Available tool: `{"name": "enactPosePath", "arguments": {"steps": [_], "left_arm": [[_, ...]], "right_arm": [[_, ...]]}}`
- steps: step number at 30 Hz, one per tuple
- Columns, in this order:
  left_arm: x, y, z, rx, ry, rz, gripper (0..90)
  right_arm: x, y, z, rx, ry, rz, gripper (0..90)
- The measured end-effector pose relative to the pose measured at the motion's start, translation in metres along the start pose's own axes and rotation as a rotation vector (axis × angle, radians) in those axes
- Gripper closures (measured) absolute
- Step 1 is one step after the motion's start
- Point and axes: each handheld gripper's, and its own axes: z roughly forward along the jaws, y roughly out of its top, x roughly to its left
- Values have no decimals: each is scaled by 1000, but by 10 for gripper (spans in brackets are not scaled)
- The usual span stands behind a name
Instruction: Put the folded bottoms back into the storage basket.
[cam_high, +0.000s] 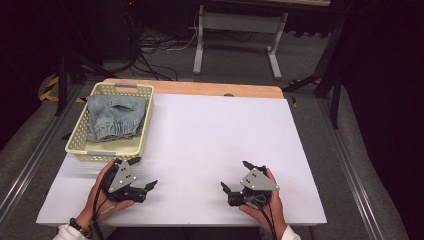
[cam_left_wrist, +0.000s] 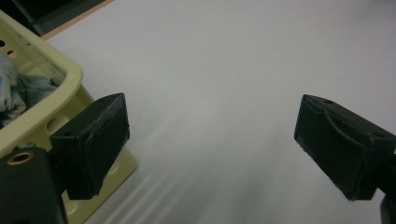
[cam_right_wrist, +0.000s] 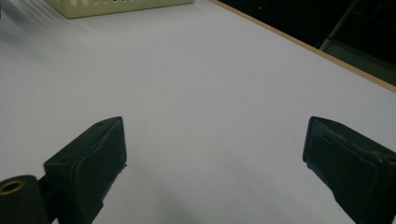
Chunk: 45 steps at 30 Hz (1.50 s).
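High view shows the left gripper (cam_high: 144, 174) and right gripper (cam_high: 237, 176) resting on the white table (cam_high: 210, 140), both with jaws wide apart and empty, while the folded denim garment (cam_high: 114, 117) lies in the pale yellow basket (cam_high: 80, 140) just beyond the left gripper.

- In the left claw view the basket (cam_left_wrist: 44, 105) is cut off by the left edge; just a corner of its rim and wall shows.
- The denim garment (cam_left_wrist: 18, 91) inside it is blurred there and cropped to a scrap of blue fabric.
- In the right claw view the basket (cam_right_wrist: 116, 5) is cut by the top edge.
- The counter (cam_left_wrist: 243, 70) near the left claw is streaked with blur.
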Motion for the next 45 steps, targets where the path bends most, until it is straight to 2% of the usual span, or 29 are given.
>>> {"name": "enactPosePath", "arguments": {"steps": [11,31,45], "left_arm": [[-1,-10,-8,10,10,-22,104],[-1,-9,-6,5,3,-39,101],[-5,-5,-3,0,-9,-26,101]], "right_arm": [[-1,5,10,3,12,-12,74],[-2,6,12,2,8,-17,74],[-3,3,10,7,12,-7,74]]}}
